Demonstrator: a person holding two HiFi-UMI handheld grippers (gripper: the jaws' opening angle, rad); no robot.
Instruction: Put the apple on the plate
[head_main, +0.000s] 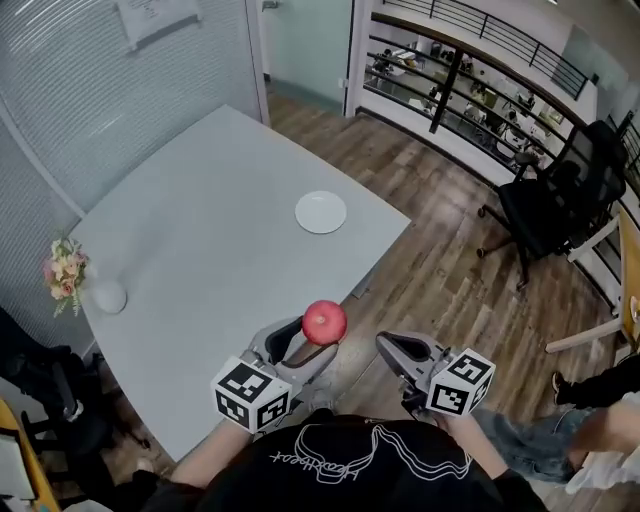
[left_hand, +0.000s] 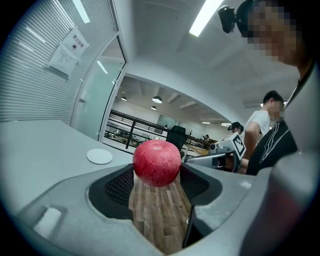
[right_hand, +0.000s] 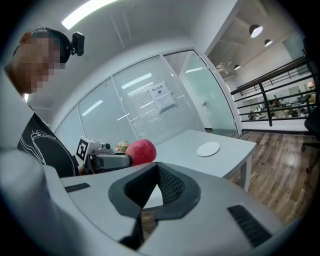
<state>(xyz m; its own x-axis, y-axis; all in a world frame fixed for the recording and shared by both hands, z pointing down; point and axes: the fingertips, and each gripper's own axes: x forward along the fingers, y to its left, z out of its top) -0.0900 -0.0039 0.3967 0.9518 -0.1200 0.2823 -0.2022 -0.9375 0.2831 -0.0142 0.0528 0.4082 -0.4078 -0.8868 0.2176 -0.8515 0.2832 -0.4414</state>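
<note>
Pinched at the fingertips of the left gripper (head_main: 303, 343): a round, glossy red apple (left_hand: 156, 163), aloft near the edge of the pale grey table (head_main: 200, 250). Well ahead of those fingertips, a little to their left: a small round white plate (head_main: 321, 212), bare. Right gripper (head_main: 388, 346) alongside, fingers pressed together on nothing. Judged best: hold the pinch firm, carry forward level, lower onto the plate's centre before spreading.

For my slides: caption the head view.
Left gripper holds a red apple beside the gray table; white plate lies empty on it.
</note>
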